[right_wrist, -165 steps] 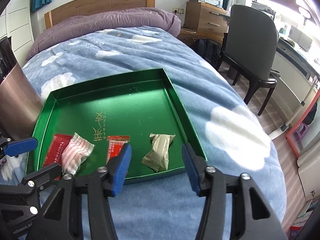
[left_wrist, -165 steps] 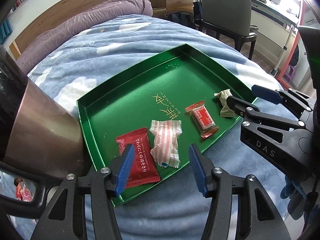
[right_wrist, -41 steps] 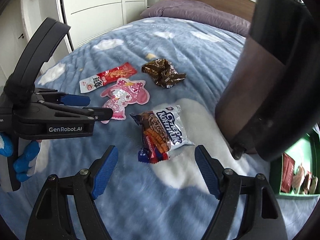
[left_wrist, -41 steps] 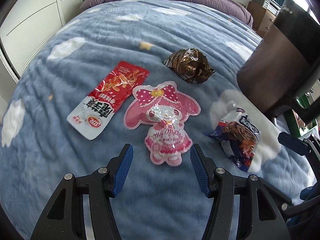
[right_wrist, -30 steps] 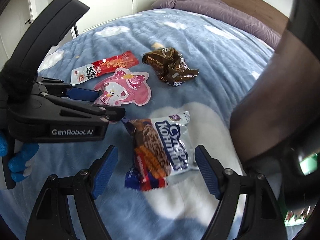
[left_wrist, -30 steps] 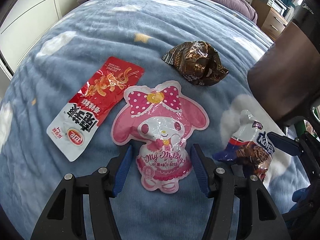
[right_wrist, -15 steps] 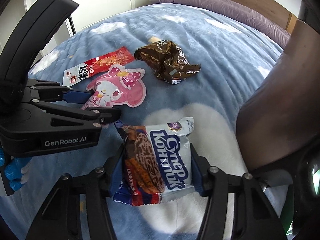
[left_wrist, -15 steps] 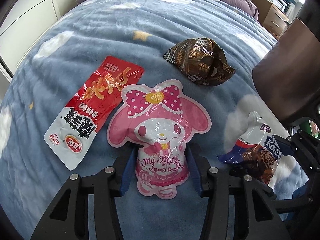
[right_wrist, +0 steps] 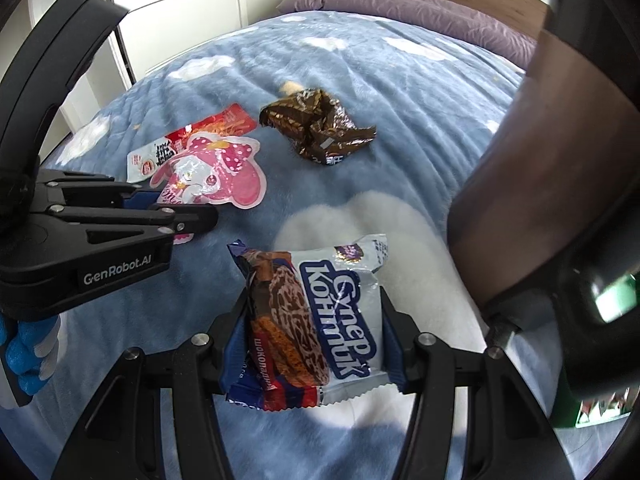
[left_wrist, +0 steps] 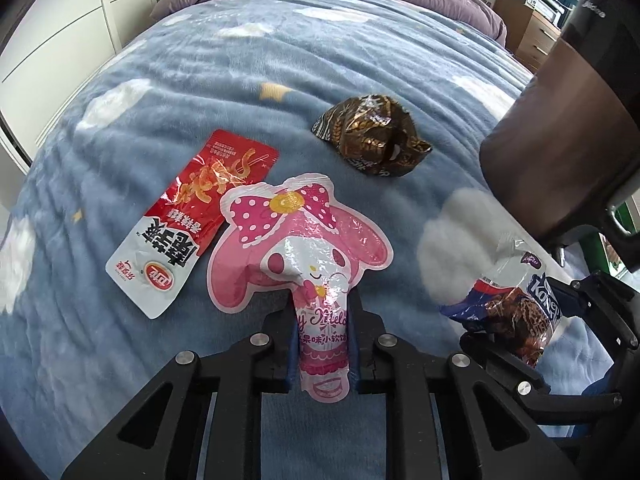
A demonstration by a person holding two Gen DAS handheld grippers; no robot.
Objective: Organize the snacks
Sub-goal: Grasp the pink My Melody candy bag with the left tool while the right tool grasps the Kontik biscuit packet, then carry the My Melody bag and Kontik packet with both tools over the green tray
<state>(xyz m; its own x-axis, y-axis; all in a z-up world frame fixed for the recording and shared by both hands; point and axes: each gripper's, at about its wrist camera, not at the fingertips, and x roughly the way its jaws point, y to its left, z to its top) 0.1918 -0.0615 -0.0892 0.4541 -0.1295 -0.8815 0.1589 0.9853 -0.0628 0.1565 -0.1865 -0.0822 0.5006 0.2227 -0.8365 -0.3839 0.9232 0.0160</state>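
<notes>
Left gripper [left_wrist: 322,344]: clamped tight on the lower end of the pink rabbit-shaped glossy candy pouch [left_wrist: 304,236], crumpling it.
Right gripper [right_wrist: 314,346]: jaws pressed against both sides of the white-and-blue chocolate wafer packet [right_wrist: 316,316].
Lying apart: red-and-white flat sachet [left_wrist: 192,216], crinkled brown foil wrapper [left_wrist: 372,140].
Surface: blue cloud-patterned fleece blanket [left_wrist: 180,60].

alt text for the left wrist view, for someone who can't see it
The left gripper is shut on the bottom of a pink cartoon-rabbit candy pouch lying on a blue cloud-print blanket. A red snack packet lies partly under the pouch's left side, and a crumpled brown wrapper sits beyond.
</notes>
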